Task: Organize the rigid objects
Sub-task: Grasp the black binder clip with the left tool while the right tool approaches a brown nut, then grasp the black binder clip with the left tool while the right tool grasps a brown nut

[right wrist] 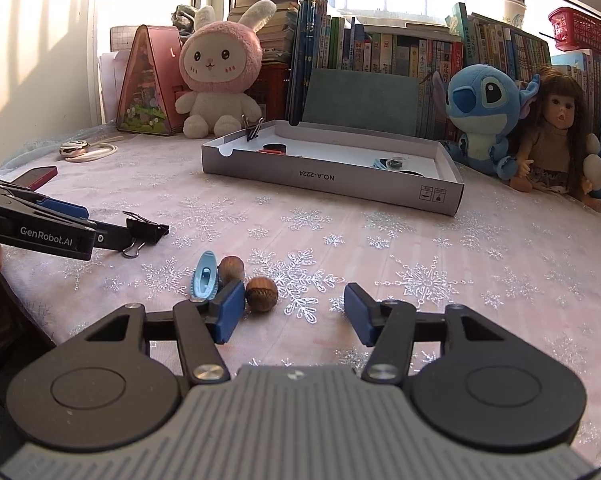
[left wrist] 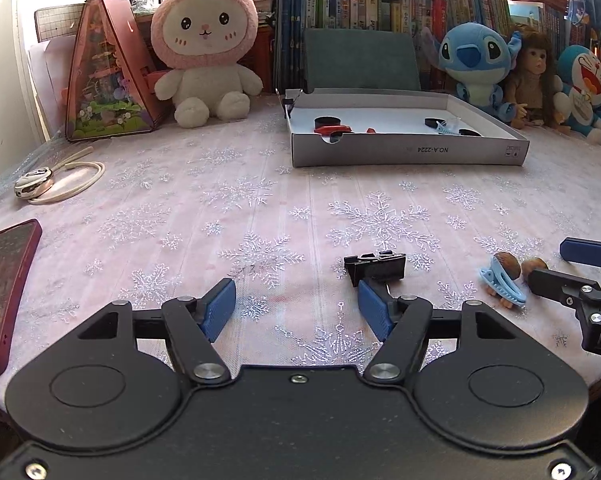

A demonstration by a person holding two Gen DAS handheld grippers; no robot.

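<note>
My left gripper (left wrist: 296,308) is open low over the snowflake tablecloth, with nothing between its blue pads. A black binder clip (left wrist: 376,266) lies just ahead of its right fingertip; the right wrist view shows the clip (right wrist: 144,230) at that finger's end. My right gripper (right wrist: 294,312) is open too. A brown nut (right wrist: 261,294) lies just inside its left pad, untouched by the other pad. A second nut (right wrist: 231,268) and a light blue clip (right wrist: 205,278) lie beyond that finger. Further back stands a shallow grey box (left wrist: 408,152) holding black rings, a red piece and a blue clip.
A phone in a red case (left wrist: 4,296) lies at the left edge, and a shiny metal piece on a cream cord (left wrist: 32,184) behind it. A pink rabbit plush (left wrist: 204,52), a blue plush (left wrist: 472,64), a doll (left wrist: 534,76) and rows of books line the back.
</note>
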